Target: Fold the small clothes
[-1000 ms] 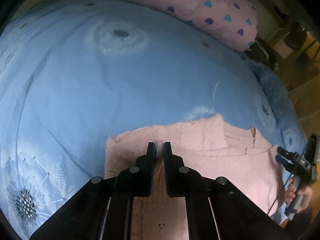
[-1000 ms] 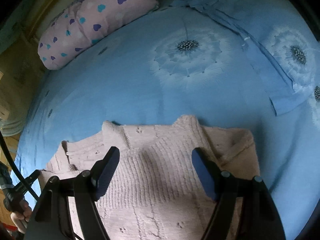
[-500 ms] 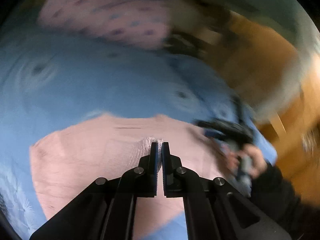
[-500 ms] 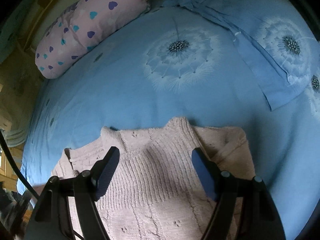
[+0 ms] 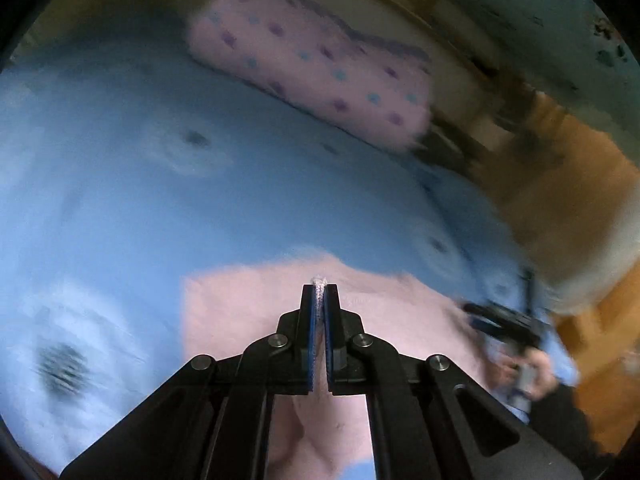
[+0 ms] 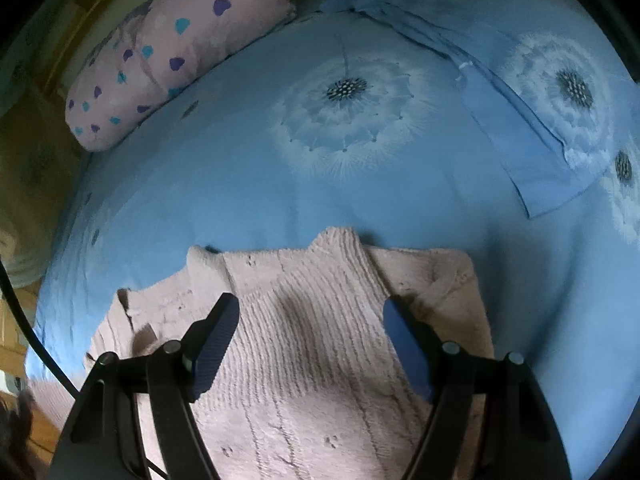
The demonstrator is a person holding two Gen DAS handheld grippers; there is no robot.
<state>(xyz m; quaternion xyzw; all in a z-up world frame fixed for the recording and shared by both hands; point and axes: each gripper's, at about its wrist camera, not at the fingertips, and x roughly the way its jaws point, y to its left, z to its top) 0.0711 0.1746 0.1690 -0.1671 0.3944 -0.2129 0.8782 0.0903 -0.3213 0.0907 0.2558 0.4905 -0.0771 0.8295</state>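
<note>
A small pink knitted sweater (image 6: 320, 344) lies on a blue bed sheet (image 6: 248, 200). In the left wrist view my left gripper (image 5: 319, 292) is shut on a fold of the pink sweater (image 5: 240, 312), lifted off the bed; the knit edge pokes out between the pads. At the right edge of that view a hand holds my right gripper (image 5: 502, 326) over the garment's far side. The right wrist view shows my right gripper (image 6: 310, 316) open, its blue pads hovering above the ribbed chest of the sweater with nothing between them.
A pink bolster pillow (image 6: 172, 44) with blue and purple hearts lies at the head of the bed. A blue pillowcase (image 6: 532, 120) with dandelion print lies at the far right. Wooden floor and furniture (image 5: 580, 200) border the bed.
My left gripper has risen and swung with a pinched fold of sweater, pulling the fabric up; its view is now blurred. The right gripper has stayed in place, open.
</note>
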